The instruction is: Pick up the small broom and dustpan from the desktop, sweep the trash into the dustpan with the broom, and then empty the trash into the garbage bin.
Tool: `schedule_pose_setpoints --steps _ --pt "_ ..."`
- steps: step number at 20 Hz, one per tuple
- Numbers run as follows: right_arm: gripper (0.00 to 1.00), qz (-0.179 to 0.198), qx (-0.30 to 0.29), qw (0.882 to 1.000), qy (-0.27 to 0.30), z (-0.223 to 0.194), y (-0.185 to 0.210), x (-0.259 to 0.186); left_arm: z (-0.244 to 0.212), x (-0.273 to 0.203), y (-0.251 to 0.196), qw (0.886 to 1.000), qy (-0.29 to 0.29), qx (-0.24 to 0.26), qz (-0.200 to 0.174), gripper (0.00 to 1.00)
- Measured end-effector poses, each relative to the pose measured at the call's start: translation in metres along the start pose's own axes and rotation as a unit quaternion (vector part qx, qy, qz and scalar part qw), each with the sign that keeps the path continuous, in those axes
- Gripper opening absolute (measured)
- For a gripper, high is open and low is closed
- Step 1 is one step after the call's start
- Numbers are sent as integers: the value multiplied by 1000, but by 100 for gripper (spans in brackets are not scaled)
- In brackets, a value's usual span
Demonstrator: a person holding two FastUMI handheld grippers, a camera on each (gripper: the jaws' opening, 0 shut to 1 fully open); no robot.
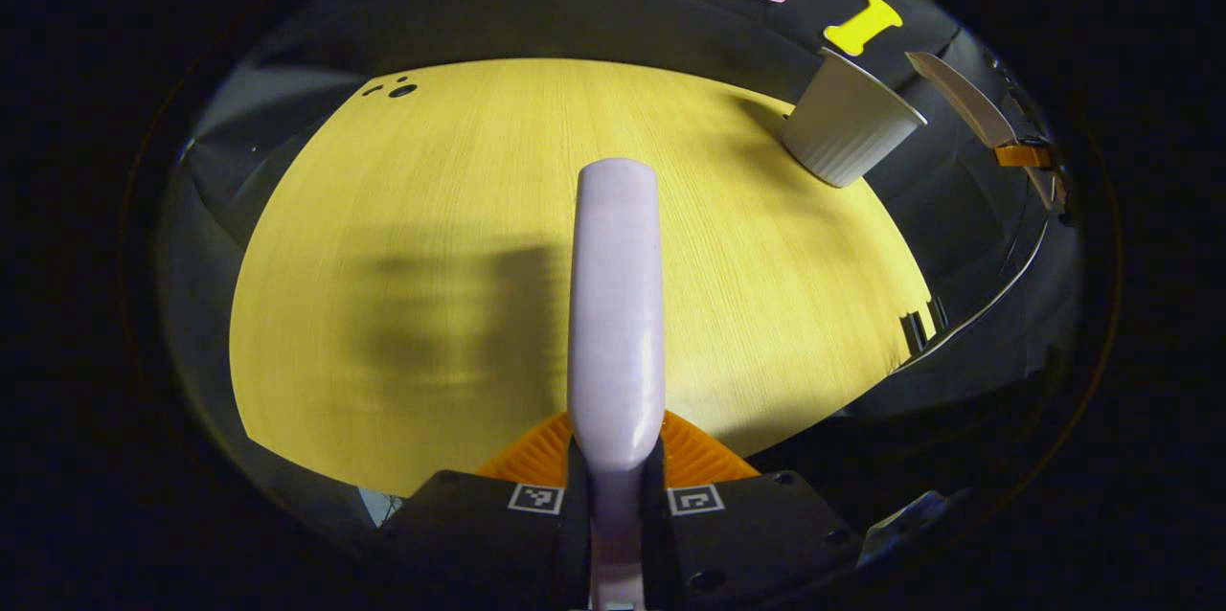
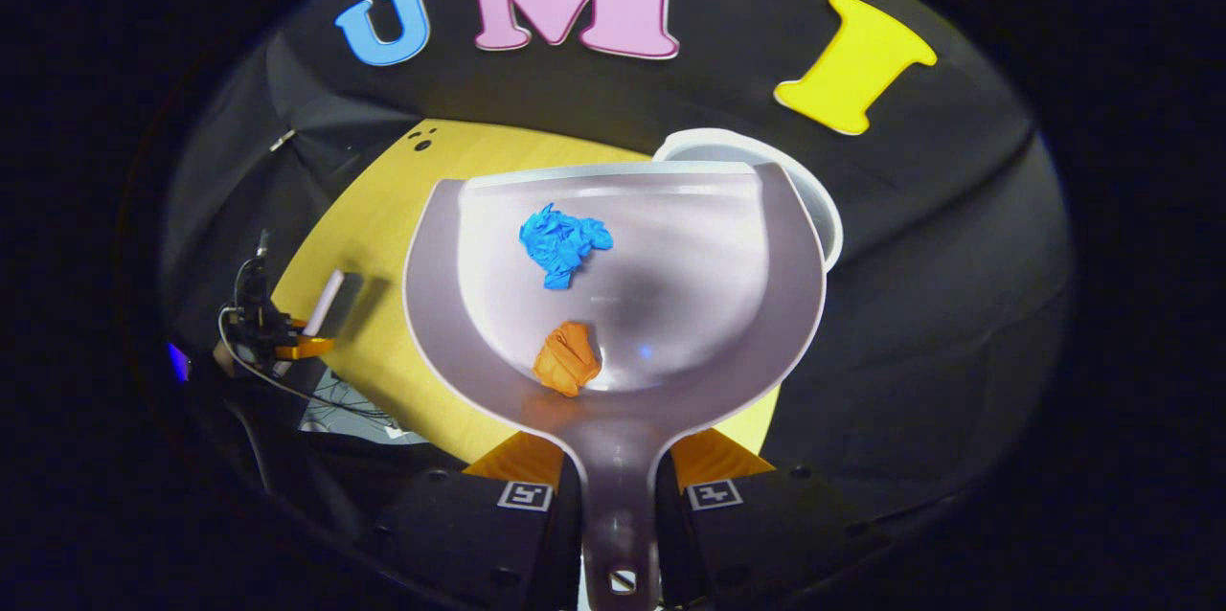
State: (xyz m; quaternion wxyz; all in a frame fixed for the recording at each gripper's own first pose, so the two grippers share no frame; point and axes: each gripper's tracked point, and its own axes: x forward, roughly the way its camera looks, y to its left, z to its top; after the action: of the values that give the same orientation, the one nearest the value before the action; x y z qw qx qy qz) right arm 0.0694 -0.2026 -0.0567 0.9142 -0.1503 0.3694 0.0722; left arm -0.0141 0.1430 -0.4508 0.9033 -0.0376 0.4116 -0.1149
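The left gripper (image 1: 616,486) is clamping the broom (image 1: 616,305) by its handle, the pale shaft sticking out over the yellow table (image 1: 431,209). The right gripper (image 2: 618,486) is pinching the dustpan (image 2: 670,305) handle, holding the pan above the table. An orange paper ball (image 2: 567,359) is lying near the handle, a blue one (image 2: 561,243) farther in. Beyond the pan's far edge, the white bin (image 2: 809,199) is standing.

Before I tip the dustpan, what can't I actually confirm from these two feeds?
- Bin opening: right gripper view, hidden behind the dustpan; how well the front edge lines up is unclear.
- Broom bristles: left gripper view, the handle runs out of frame between the left gripper fingers.
- Dark specks on the desktop: too small to identify.
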Motion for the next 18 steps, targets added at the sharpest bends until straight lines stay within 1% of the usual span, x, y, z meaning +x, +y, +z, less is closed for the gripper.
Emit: schedule_pose_setpoints --steps 1,2,3,4,5,6,10,12,13,16,18 --pt "36 -6 7 1000 -2 6 -11 2 1 -3 1 1000 -2 -5 1 25" --pt "31 -12 16 1000 -6 13 -22 5 2 -6 1 1000 -5 -10 2 25" --pt "36 -20 24 999 -9 21 -33 10 2 -9 2 1000 -6 -15 3 25" --pt "31 -29 28 999 -11 26 -47 17 3 -10 1 1000 -7 -19 6 25" --pt "31 -38 29 999 -14 32 -59 23 4 -12 2 1000 -8 -22 9 25" --pt "36 -50 30 998 -19 38 -72 28 6 -12 2 1000 -8 -25 13 25" --pt "36 -105 35 993 -31 57 -121 52 8 -14 5 999 -7 -37 24 25" --pt "36 -122 38 991 -34 63 -137 62 10 -15 7 999 -4 -37 34 27" --pt "36 -130 37 990 -33 63 -142 67 13 -16 8 999 -5 -39 36 24" --pt "36 -161 -1 987 -21 62 -156 81 16 -17 7 998 -7 -46 39 27" --pt "36 -188 -53 981 -14 65 -164 90 19 -14 7 998 -6 -48 40 24"
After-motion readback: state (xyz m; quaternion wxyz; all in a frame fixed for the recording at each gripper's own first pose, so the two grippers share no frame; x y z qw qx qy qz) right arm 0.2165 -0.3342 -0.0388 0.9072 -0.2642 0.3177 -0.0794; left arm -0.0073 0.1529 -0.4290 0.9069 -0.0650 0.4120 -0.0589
